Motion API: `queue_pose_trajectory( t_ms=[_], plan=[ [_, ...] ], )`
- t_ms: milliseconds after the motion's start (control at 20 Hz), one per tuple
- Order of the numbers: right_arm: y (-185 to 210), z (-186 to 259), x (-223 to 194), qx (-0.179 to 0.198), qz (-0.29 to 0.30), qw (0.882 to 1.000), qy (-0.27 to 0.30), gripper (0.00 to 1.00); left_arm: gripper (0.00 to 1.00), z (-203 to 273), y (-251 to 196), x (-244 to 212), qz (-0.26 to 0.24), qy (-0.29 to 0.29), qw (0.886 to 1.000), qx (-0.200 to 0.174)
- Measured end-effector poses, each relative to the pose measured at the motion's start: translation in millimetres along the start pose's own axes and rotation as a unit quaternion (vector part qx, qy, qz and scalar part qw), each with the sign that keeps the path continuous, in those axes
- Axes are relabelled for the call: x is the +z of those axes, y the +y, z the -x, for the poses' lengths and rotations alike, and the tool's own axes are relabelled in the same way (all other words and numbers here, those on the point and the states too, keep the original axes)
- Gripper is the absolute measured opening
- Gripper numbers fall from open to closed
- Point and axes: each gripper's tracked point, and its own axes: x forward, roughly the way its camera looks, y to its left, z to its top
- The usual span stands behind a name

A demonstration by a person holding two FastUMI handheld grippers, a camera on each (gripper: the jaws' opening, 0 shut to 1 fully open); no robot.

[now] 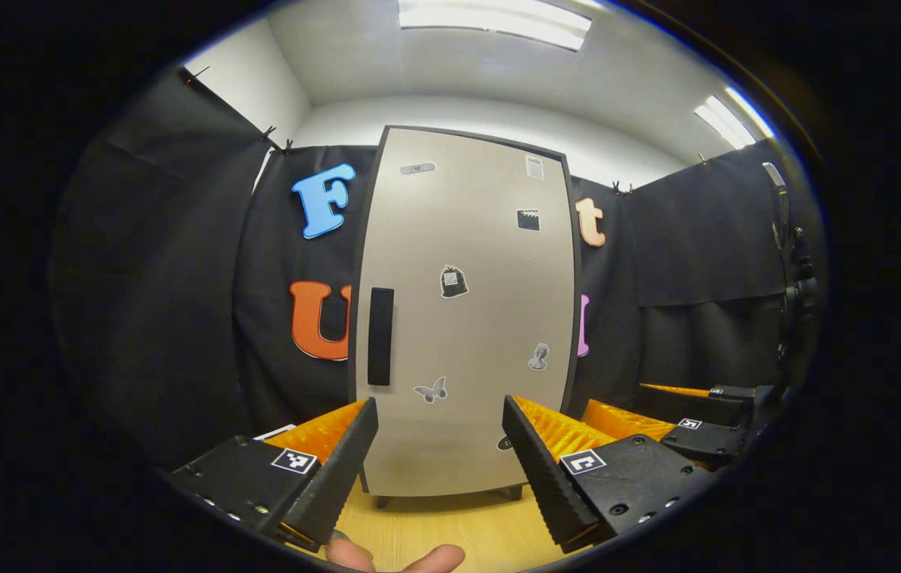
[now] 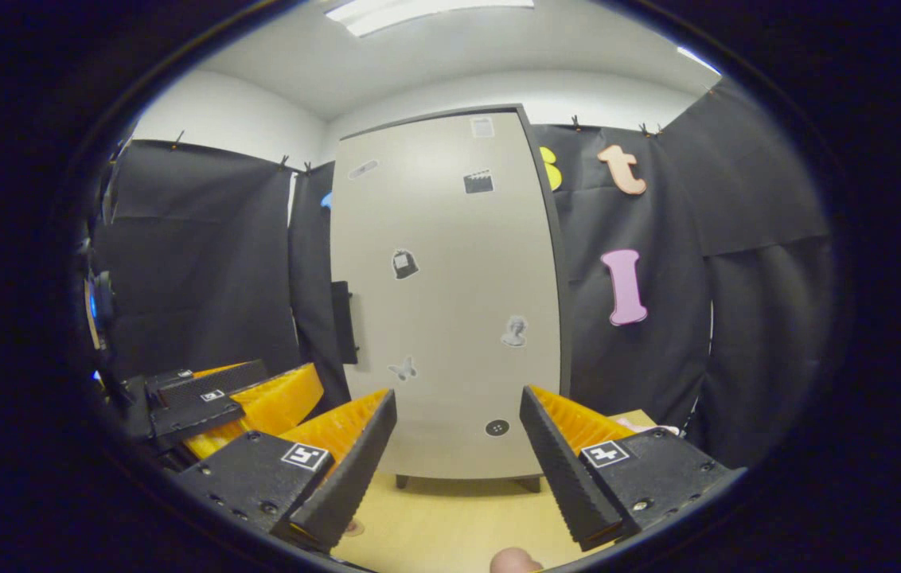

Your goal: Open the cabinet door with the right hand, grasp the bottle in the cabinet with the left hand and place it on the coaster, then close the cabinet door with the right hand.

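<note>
Black cloth walled the booth on all sides under ceiling strip lights; a light wood tabletop (image 1: 450,529) ran forward to the cabinet (image 1: 462,318). Cabinet stood upright on short feet at the far edge of the table, door (image 2: 450,302) closed flat, several small stickers on its face. Dark vertical handle (image 1: 380,336) sat at the door's left edge. Bottle was hidden behind the closed door; no coaster could be made out.

Left gripper (image 1: 441,469) was held short of the door, fingers spread wide, nothing between them. Right gripper (image 2: 458,465) was likewise wide open and empty, apart from the door. In the left gripper view the other gripper showed at lower right; in the right gripper view, at lower left. Fingertips of a hand (image 1: 399,557) showed at the bottom edge
</note>
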Motion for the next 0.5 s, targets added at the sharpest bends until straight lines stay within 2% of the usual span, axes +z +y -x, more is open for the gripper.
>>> queue_pose_trajectory(
  t_ms=[100,200,250,300,400,450,500],
  plan=[
    [-1.0,1.5,-1.2,-0.001,0.001,1.0,0.003,0.97,0.95,0.4,-3.2,5.2,-0.004,-0.009,1.0,-0.006],
    [0.9,0.6,-1.5,0.003,-0.004,1.0,0.001,0.96,0.95,1.7,4.6,4.6,-0.024,-0.01,1.0,0.012],
    [-2.0,1.7,-1.8,0.0,-0.001,1.0,0.001,1.0,0.95,1.7,6.4,3.1,-0.033,-0.008,0.999,0.02],
    [-4.7,3.4,-0.2,-0.004,-0.002,1.0,-0.001,0.96,0.95,1.8,6.5,2.5,-0.035,-0.006,0.999,0.018],
    [-4.6,2.0,1.2,-0.004,-0.006,1.0,-0.005,1.0,0.95,0.6,3.3,-0.8,-0.021,0.001,1.0,0.011],
    [-5.8,2.0,-1.0,-0.004,-0.008,1.0,-0.003,0.96,0.94,0.8,5.6,0.0,-0.015,0.002,1.0,0.012],
    [-4.2,0.5,-5.4,-0.003,-0.008,1.0,0.006,1.0,0.93,1.2,7.5,1.0,-0.011,0.001,1.0,0.015]
  ],
)
